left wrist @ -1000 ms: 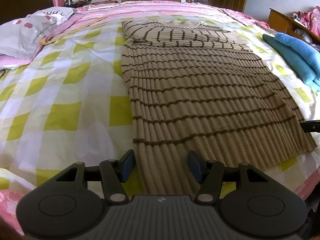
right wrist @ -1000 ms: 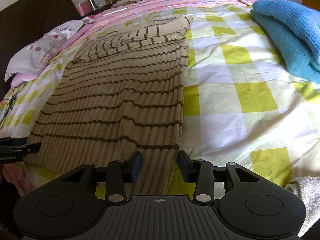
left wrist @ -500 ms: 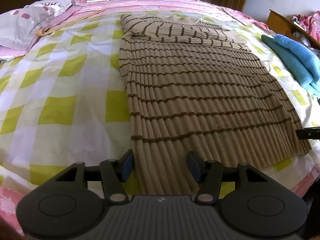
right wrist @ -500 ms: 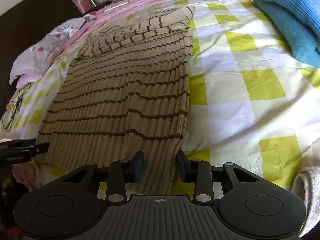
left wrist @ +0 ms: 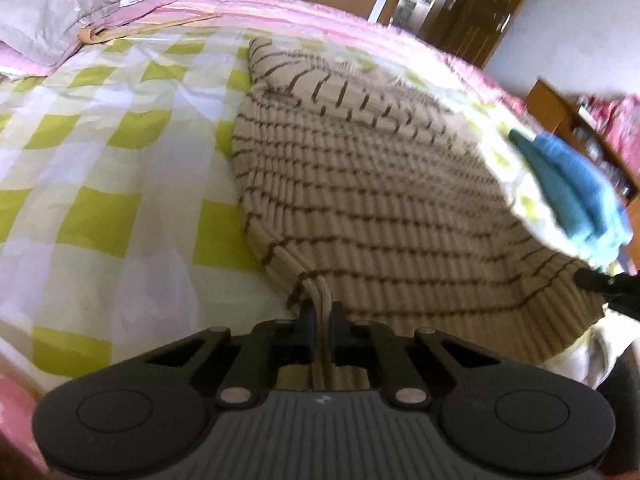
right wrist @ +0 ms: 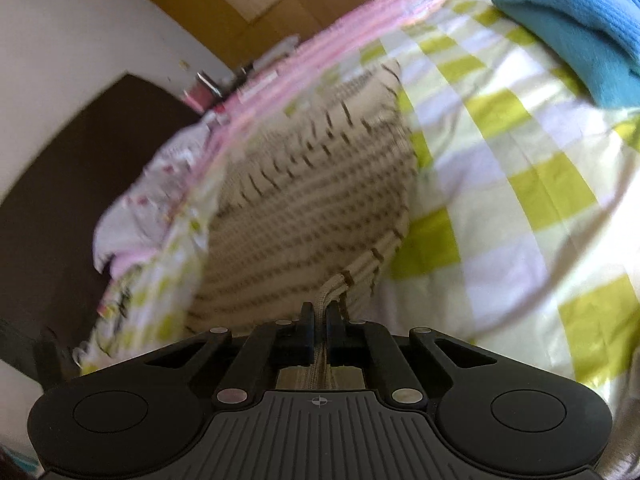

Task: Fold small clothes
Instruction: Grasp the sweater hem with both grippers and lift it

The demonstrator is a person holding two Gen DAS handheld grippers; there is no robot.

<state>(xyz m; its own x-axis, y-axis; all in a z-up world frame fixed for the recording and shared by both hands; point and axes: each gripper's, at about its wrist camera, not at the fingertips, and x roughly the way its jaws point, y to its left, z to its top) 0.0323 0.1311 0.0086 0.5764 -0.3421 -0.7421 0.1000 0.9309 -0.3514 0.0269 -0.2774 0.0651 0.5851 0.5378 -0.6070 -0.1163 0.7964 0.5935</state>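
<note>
A tan ribbed sweater with thin brown stripes (left wrist: 380,184) lies spread on the bed, its sleeves folded across the far end. My left gripper (left wrist: 321,308) is shut on the hem at the sweater's near left corner, and the knit bunches up between the pads. In the right wrist view the same sweater (right wrist: 312,208) appears blurred. My right gripper (right wrist: 318,312) is shut on the hem at the near right corner, pinching a fold of knit. Both near corners are raised off the sheet. The right gripper's tip (left wrist: 600,282) shows at the left wrist view's right edge.
The bed carries a yellow, white and lilac checked sheet (left wrist: 100,184) with a pink border. A folded blue knit (left wrist: 572,184) lies to the sweater's right, seen also as the blue knit (right wrist: 572,20). A grey dotted pillow (left wrist: 60,12) rests far left. A dark headboard (right wrist: 80,184) stands behind.
Both grippers went from open around the sweater's hem to shut on it. Both hands have tilted and rolled, and the hem corners have lifted off the sheet.
</note>
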